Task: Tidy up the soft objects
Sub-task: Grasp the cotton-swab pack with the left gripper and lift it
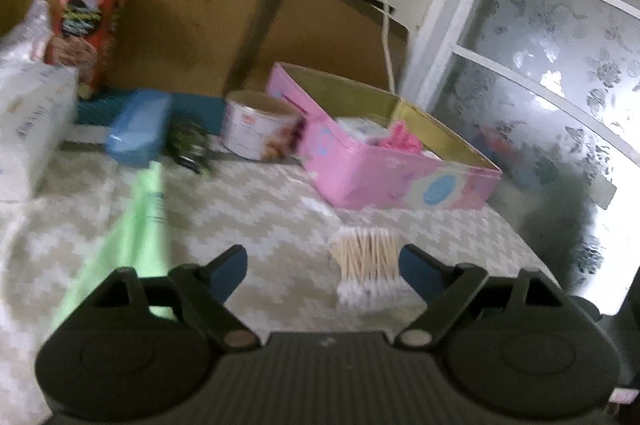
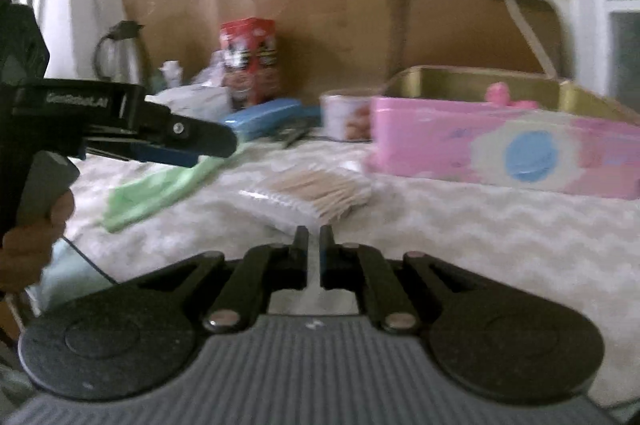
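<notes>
- Bundle of cotton swabs (image 1: 368,267) lying flat on the zigzag-patterned cloth (image 1: 248,217), in front of the open pink tin (image 1: 400,177).
- Green cloth (image 1: 136,237) spread on the same surface, left of the swabs.
- Left gripper (image 1: 322,265) spread wide, nothing between; swabs just beside its right finger.
- Right gripper (image 2: 314,237) closed together, empty, near the swabs.
</notes>
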A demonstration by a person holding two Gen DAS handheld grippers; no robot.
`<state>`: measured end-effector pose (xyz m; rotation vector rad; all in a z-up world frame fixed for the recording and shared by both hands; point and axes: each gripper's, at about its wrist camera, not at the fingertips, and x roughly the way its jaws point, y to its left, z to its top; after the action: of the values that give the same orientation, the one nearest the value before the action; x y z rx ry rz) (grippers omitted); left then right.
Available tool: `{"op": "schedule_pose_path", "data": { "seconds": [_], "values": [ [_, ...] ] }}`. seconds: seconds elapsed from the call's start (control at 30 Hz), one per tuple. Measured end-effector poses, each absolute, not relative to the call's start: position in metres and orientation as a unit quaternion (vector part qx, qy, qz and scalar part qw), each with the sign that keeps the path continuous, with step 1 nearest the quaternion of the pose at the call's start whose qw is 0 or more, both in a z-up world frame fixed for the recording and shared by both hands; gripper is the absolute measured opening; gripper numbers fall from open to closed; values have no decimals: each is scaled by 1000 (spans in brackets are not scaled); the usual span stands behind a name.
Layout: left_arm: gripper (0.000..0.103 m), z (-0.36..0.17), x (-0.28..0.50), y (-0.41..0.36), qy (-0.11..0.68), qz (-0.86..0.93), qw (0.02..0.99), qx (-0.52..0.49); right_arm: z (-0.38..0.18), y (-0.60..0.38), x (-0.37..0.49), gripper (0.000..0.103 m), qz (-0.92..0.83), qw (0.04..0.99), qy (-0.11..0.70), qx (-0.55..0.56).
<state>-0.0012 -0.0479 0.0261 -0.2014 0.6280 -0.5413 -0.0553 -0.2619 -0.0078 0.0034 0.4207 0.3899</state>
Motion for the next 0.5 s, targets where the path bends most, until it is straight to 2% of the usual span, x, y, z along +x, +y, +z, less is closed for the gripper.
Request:
{"op": "schedule_pose_path", "data": {
  "seconds": [0.2,0.33,0.5],
  "values": [
    [83,35,8,-101,310,-322,892,-59,-10,-291,-76,8,125,973,194,-1],
    [74,31,21,-149,342,-355,870,-18,-14,-307,-78,8,102,975,198,20],
    [75,18,29,-190,370,-366,854,5,-15,-326,-88,8,79,978,193,28]
  ]
}}
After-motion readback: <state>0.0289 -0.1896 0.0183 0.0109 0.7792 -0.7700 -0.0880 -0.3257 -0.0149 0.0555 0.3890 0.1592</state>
